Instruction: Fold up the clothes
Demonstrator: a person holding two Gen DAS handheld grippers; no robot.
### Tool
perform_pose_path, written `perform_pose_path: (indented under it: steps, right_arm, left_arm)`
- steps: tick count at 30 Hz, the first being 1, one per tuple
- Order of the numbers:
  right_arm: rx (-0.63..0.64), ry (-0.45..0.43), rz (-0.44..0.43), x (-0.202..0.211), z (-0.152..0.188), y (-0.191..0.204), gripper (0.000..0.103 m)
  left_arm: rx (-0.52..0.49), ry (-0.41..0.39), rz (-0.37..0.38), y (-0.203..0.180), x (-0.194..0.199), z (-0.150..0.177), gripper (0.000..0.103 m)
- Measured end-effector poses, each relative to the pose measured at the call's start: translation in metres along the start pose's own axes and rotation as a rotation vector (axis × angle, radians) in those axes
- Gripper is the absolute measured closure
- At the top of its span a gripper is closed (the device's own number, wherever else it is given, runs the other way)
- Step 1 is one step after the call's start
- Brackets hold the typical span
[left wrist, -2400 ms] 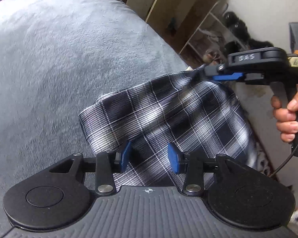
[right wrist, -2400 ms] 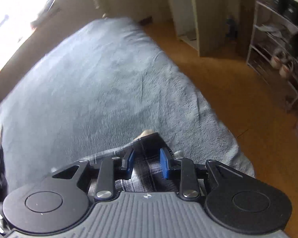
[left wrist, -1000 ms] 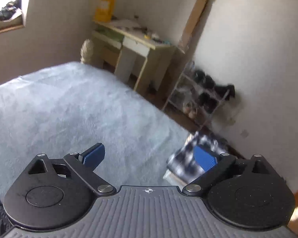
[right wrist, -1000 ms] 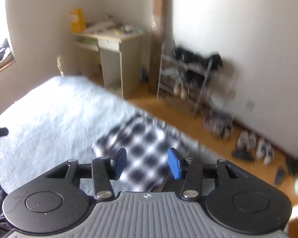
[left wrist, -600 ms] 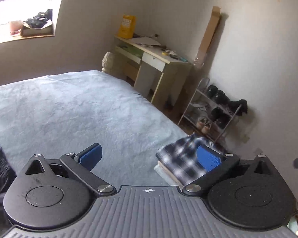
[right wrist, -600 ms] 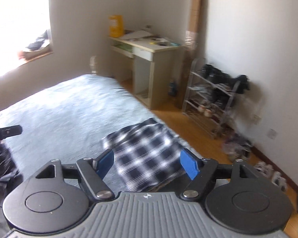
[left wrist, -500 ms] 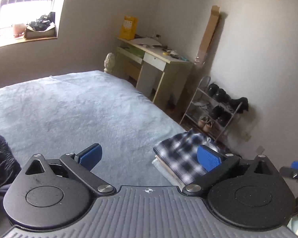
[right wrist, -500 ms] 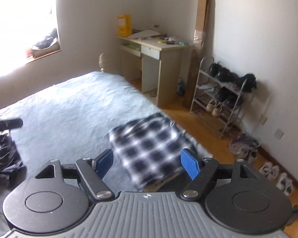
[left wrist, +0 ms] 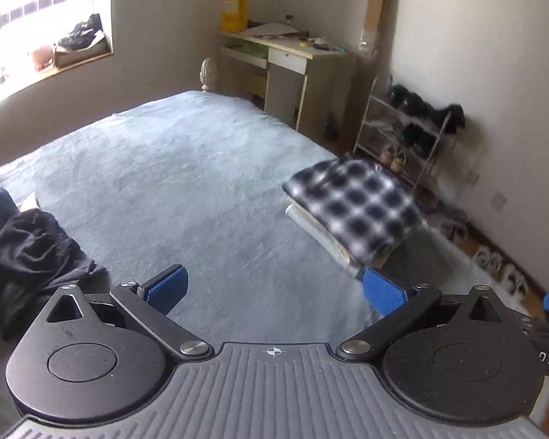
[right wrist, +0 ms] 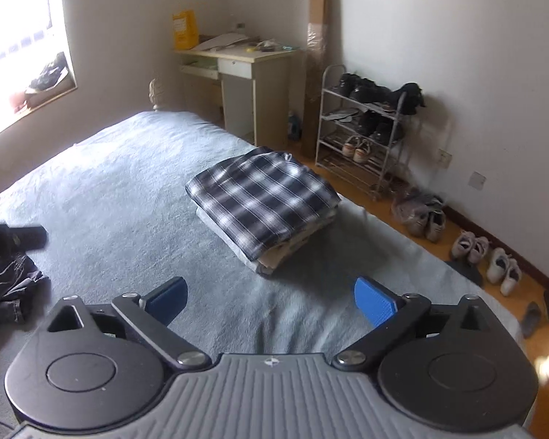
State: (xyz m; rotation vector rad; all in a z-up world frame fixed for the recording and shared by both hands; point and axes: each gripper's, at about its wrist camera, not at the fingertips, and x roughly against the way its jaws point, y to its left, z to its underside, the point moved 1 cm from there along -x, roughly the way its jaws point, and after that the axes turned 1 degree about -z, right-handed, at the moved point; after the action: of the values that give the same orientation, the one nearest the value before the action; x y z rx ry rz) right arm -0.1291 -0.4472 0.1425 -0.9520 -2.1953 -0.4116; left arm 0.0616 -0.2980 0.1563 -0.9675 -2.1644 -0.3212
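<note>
The bed (right wrist: 135, 190) fills most of both views, covered with a grey-blue blanket. On it, in the middle right of the right wrist view, lies the plaid shirt (right wrist: 263, 197), folded into a neat rectangle on top of a small pile (right wrist: 274, 252) of pale folded clothes, near the edge of the bed beside the floor. At the left edge of both views a dark garment (left wrist: 33, 245) lies crumpled and unfolded on the bed, well apart from the pile.

The left gripper (left wrist: 274, 291) is at the bottom of its own view with the jaws spread wide and nothing between them, only bare blanket behind. The right gripper (right wrist: 270, 298) looks the same: its jaws have just been opening, they stand very wide now, and they hold nothing. The shirt is apart from both grippers.

I judge that the plaid shirt is finished and placed, so the step in hand is the change to the next piece. The next move probably calls for bringing both grippers toward the dark garment at the left, taking it by two points of its edge, and lifting it to a free part of the bed to spread it flat. Because it is crumpled, finding a true edge or corner may be difficult.
</note>
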Motion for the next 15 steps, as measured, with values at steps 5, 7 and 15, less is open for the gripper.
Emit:
perform_pose_path:
  steps: [5, 7, 15]
  right_arm:
    - [-0.006, -0.007, 0.072, 0.018, 0.024, 0.005, 0.0]
    - [-0.022, -0.005, 0.096, 0.025, 0.032, 0.001, 0.0]
    - [-0.047, 0.006, 0.226, 0.053, 0.066, -0.024, 0.0]
  left_arm:
    - [0.048, -0.016, 0.027, -0.004, 0.023, 0.022, 0.0]
    - [0.047, -0.015, 0.039, -0.01, 0.028, 0.029, 0.0]
    - [-0.026, -0.032, 0.078, -0.042, 0.044, 0.061, 0.0]
